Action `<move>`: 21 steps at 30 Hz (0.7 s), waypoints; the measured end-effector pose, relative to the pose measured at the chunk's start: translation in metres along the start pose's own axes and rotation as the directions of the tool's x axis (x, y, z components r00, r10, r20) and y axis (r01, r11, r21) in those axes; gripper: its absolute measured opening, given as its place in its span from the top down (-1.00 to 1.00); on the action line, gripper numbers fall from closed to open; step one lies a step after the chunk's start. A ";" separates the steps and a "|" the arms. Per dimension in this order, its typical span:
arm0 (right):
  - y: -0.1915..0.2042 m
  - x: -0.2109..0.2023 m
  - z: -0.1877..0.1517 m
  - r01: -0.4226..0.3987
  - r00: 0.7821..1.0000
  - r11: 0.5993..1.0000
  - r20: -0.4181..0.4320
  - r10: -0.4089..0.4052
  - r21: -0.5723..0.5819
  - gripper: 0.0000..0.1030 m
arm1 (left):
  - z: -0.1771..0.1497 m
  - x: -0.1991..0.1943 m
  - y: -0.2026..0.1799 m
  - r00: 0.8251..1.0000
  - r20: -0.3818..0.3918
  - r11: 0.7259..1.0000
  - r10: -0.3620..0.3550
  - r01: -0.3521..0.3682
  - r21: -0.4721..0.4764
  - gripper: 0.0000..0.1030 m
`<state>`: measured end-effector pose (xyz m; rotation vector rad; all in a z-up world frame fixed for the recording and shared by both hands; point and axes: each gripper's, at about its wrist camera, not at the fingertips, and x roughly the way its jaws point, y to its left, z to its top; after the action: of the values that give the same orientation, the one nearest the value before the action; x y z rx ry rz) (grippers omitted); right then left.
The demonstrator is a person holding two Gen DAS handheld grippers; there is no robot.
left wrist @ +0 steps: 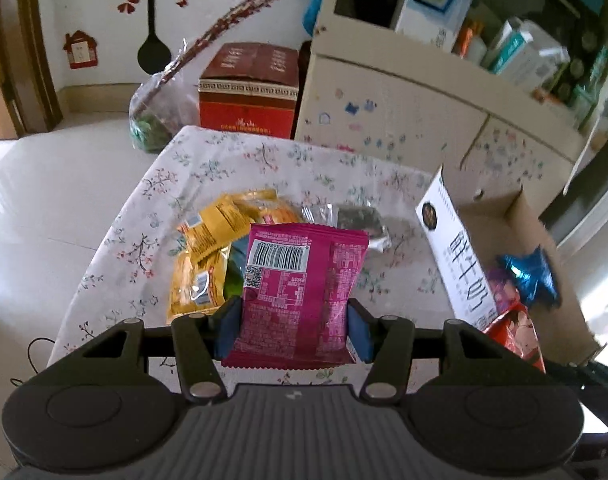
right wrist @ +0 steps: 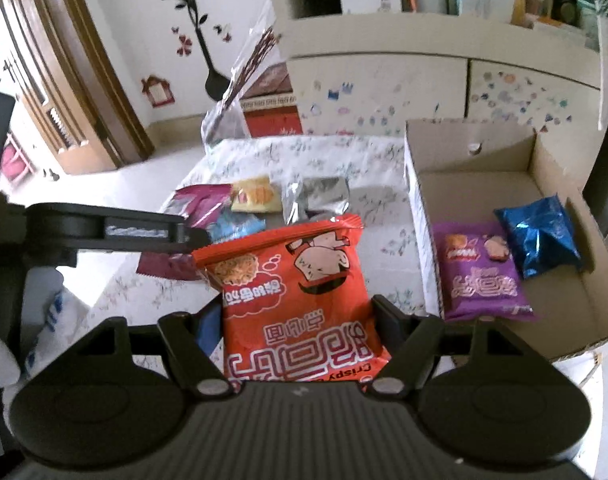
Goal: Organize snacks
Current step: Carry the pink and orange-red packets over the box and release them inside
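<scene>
My left gripper (left wrist: 294, 322) is shut on a magenta snack packet (left wrist: 300, 280), held barcode side up above the floral table (left wrist: 264, 160). Behind it lies a pile of yellow packets (left wrist: 212, 232) and a dark silver one (left wrist: 355, 220). My right gripper (right wrist: 300, 324) is shut on an orange-red crispy noodle packet (right wrist: 300, 280), raised over the table just left of the open cardboard box (right wrist: 475, 152). Inside the box lie a purple packet (right wrist: 479, 272) and a blue foil packet (right wrist: 539, 236). In the right wrist view the left gripper's body shows at the left edge.
A cream cabinet (left wrist: 403, 120) with stickers stands behind the table, its shelves full of cartons. On the floor sit a red carton (left wrist: 248, 88) and a plastic bag of twigs (left wrist: 160, 116). A wooden door frame (right wrist: 84, 80) is at the left.
</scene>
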<state>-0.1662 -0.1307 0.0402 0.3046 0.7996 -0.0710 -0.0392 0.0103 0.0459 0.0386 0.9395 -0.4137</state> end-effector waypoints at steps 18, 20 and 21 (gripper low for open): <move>-0.044 -0.043 0.025 0.039 0.986 0.993 0.156 -0.056 0.111 -0.47 | 0.008 0.000 -0.035 0.997 0.049 0.998 -0.066 0.066 0.008 -0.17; -0.053 -0.049 0.028 0.050 0.982 0.990 0.175 -0.073 0.130 -0.47 | 0.007 0.001 -0.043 0.995 0.053 0.996 -0.084 0.083 0.020 -0.17; -0.058 -0.052 0.029 0.055 0.979 0.988 0.185 -0.082 0.143 -0.47 | 0.007 0.001 -0.047 0.994 0.054 0.995 -0.095 0.094 0.028 -0.17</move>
<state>-0.1927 -0.1974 0.0823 0.3941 0.6162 -0.2177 -0.0499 -0.0344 0.0559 0.0055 0.8840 -0.5121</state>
